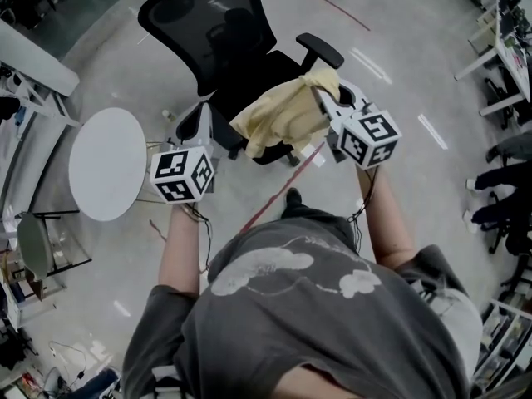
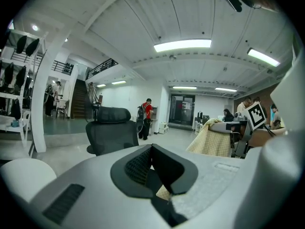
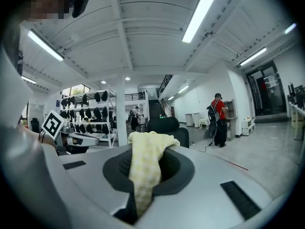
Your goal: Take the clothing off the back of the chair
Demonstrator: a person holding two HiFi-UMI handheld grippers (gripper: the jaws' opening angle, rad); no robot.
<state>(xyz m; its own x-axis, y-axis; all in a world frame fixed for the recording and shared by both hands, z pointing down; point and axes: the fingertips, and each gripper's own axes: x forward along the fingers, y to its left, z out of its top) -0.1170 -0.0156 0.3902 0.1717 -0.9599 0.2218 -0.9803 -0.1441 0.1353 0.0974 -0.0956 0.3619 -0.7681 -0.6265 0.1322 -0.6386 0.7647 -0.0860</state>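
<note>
Right tool (image 3: pixel 143 180), clamped on one fold of the yellow garment (image 1: pixel 283 119) hanging over the chair (image 1: pixel 216 32) seat, may lose it to the floor (image 1: pixel 416 198) or the armrest (image 1: pixel 320 50); left tool (image 2: pixel 163 178) closed, apparently empty.

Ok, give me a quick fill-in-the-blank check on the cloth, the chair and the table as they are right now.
1. The pale yellow checked cloth is held by the gripper in the person's ___ hand.
2. The black mesh office chair has ___ draped over its back.
3. In the head view, the round white table stands to the ___ of that chair.

Missing words: right; nothing; left
</note>
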